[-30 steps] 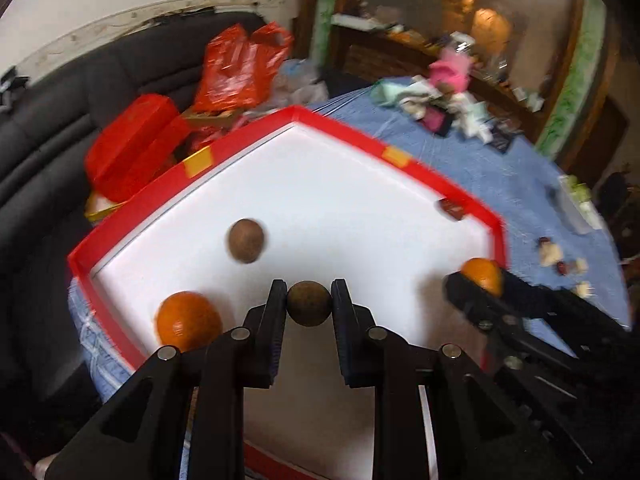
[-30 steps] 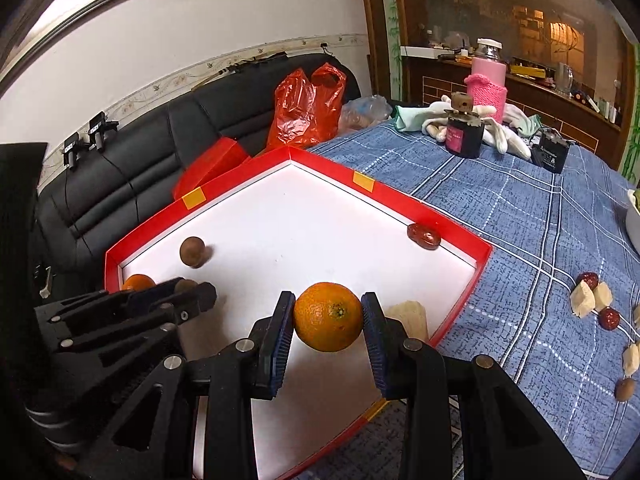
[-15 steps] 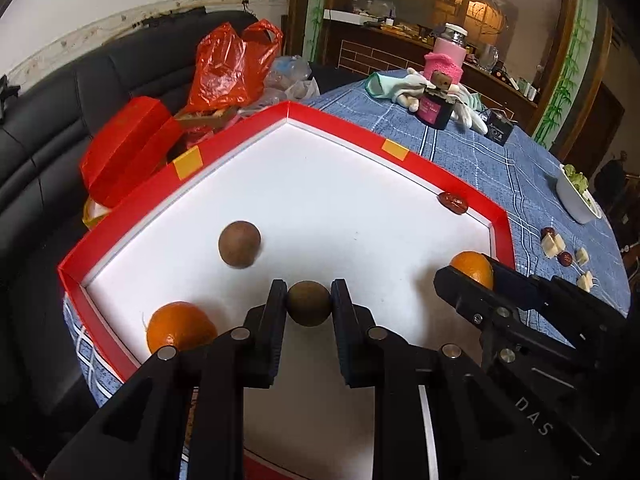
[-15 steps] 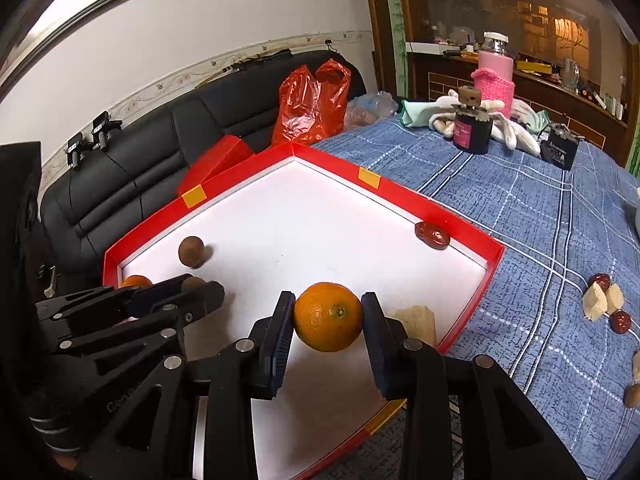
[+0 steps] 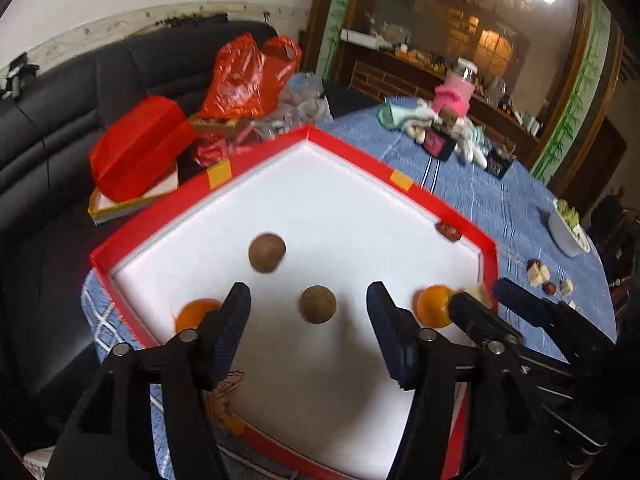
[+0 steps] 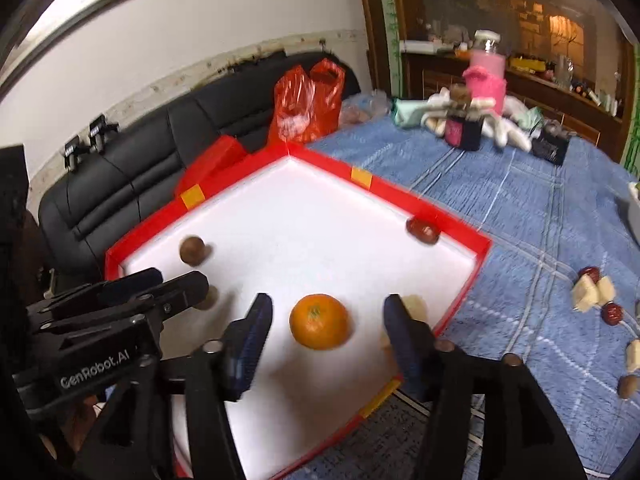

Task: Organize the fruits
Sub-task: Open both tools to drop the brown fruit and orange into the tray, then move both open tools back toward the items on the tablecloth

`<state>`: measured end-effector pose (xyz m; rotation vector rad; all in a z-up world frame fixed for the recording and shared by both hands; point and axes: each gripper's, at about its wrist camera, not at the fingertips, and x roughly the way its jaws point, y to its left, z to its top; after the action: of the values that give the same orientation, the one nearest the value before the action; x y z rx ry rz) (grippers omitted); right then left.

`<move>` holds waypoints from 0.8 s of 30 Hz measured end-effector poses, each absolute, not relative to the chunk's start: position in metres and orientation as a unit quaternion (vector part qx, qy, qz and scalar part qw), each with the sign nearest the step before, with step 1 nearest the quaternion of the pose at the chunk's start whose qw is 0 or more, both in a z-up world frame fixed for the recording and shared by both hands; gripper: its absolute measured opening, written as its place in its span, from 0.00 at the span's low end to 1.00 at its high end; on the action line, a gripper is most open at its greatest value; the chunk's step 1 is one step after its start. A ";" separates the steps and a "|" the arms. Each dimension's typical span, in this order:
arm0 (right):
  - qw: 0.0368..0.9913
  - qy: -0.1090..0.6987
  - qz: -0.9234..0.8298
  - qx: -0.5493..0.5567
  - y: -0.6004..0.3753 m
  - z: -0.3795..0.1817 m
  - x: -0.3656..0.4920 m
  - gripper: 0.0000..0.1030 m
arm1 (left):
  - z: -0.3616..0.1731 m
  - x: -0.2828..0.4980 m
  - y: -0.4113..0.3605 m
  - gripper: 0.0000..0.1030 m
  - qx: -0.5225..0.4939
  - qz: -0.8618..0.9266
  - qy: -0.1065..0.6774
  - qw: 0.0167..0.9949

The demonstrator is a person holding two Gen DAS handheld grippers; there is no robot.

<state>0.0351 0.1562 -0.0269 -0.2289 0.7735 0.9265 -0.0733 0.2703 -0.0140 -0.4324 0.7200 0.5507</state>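
Both grippers have just let go: a second ago the left gripper (image 5: pixel 308 312) pinched the brown round fruit (image 5: pixel 317 304) and the right gripper (image 6: pixel 328 320) clamped the orange (image 6: pixel 319 321), and now both sets of jaws have been opening and stand about half spread, pads clear of the fruit. Each fruit sits loose between its own jaws on the white floor of the red-rimmed tray (image 5: pixel 360 160), toward the tray's near edge, the orange close to the right-hand rim. So nothing is held on either side.

Inside the tray, a second brown fruit (image 5: pixel 267 253) lies a little farther in, another orange (image 5: pixel 196 314) sits by the left rim partly behind the left jaw, and a red date (image 6: pixel 423 231) rests against the far right rim. A pale chunk (image 6: pixel 414 305) peeks out just behind the right jaw.

Risk from here, as I read it: these are round fruits on a smooth floor, so a pad brushing one on the way out could set it rolling into its neighbour or the rim. The two grippers also sit side by side, so a sideways pull could knock one against the other.

Outside, on the blue checked cloth (image 6: pixel 520 208), more dates and pale pieces (image 6: pixel 592 290) wait near the right edge, well apart from the tray. A red plastic bag (image 6: pixel 306 100) sits beyond the far corner.
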 end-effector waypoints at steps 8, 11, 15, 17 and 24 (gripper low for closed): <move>0.861 0.305 0.403 -0.052 0.075 0.007 0.027 0.68 | 0.012 -0.072 0.218 0.70 -0.158 0.240 0.291 0.913; 0.881 0.298 0.365 -0.030 0.032 0.009 0.034 0.70 | 0.010 -0.057 0.182 0.70 -0.133 0.192 0.303 0.924; 0.901 0.319 0.294 -0.007 -0.031 -0.003 0.059 0.71 | 0.000 -0.038 0.140 0.70 -0.098 0.146 0.328 0.928; 0.906 0.338 0.254 0.007 -0.060 -0.015 0.075 0.71 | -0.005 -0.032 0.126 0.70 -0.090 0.132 0.338 0.928; 0.895 0.390 0.218 0.011 -0.088 -0.039 0.115 0.70 | -0.014 -0.022 0.094 0.70 -0.063 0.109 0.364 0.923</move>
<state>0.1153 -0.0878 -0.0386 0.0234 0.8083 0.4527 -0.0218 0.0935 -0.0136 -0.1303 0.7466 0.2247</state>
